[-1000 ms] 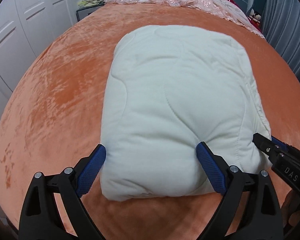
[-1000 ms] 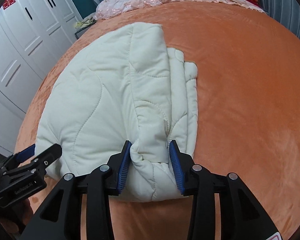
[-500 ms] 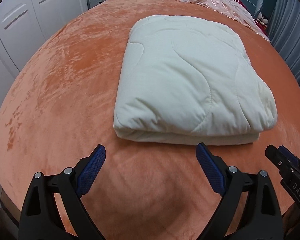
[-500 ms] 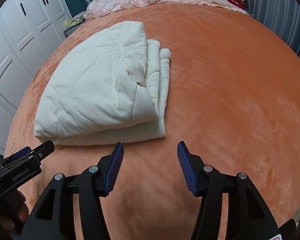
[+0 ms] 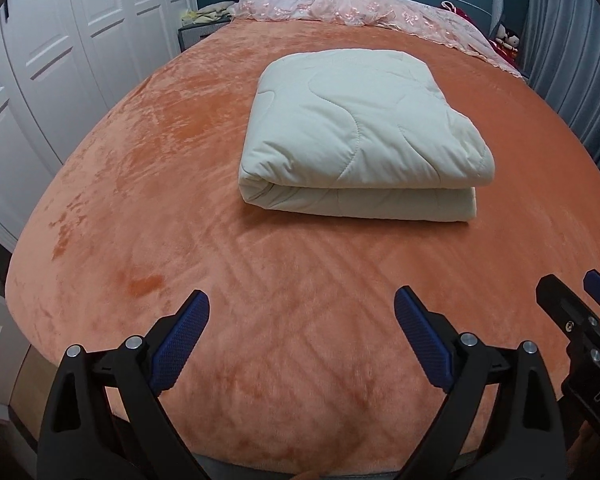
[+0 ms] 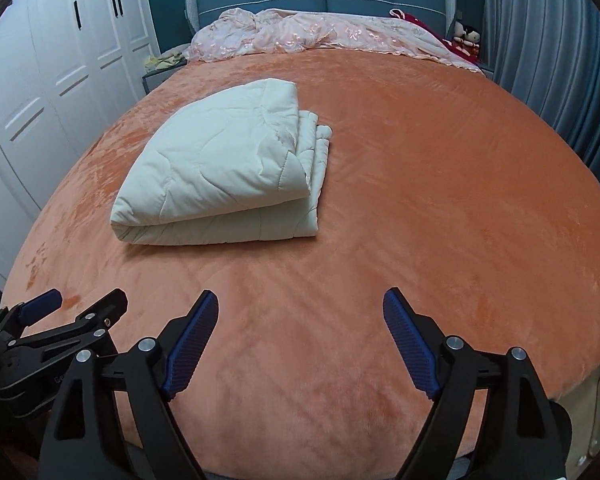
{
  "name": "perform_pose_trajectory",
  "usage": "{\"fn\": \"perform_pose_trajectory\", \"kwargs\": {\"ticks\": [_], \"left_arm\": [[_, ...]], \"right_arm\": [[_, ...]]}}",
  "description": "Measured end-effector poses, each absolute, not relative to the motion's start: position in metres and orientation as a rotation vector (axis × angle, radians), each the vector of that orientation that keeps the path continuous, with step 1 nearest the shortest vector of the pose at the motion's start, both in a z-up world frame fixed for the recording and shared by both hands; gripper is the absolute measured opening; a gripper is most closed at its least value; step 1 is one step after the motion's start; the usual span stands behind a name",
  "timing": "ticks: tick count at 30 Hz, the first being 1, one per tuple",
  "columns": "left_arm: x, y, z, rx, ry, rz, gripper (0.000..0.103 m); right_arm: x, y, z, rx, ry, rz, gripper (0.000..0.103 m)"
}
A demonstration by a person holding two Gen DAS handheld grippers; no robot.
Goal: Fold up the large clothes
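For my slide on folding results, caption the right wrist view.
Folded cream quilt lies on the orange bed; right gripper jaws open, empty.

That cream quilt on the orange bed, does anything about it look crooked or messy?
Mostly tidy. The cream quilt lies folded flat on the orange bedspread. Only its right side is uneven: the layer edges step out past the top fold rather than lining up. Both claws are clear of it.
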State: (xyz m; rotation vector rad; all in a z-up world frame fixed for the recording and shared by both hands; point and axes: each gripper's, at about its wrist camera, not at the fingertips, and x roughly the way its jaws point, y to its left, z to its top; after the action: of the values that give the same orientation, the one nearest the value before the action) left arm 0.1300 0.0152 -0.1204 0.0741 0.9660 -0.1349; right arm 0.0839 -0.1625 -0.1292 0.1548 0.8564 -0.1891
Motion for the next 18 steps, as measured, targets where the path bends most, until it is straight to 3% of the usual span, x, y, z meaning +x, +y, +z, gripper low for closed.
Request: {"fn": "perform_pose_trajectory", "kwargs": {"ticks": [18], "left_arm": [[0.048,0.005,-0.105,0.128,0.855,-0.139,0.091]], "right_arm": [[0.001,-0.15,-0.123,0.106,0.775,-0.213,0.083]]}}
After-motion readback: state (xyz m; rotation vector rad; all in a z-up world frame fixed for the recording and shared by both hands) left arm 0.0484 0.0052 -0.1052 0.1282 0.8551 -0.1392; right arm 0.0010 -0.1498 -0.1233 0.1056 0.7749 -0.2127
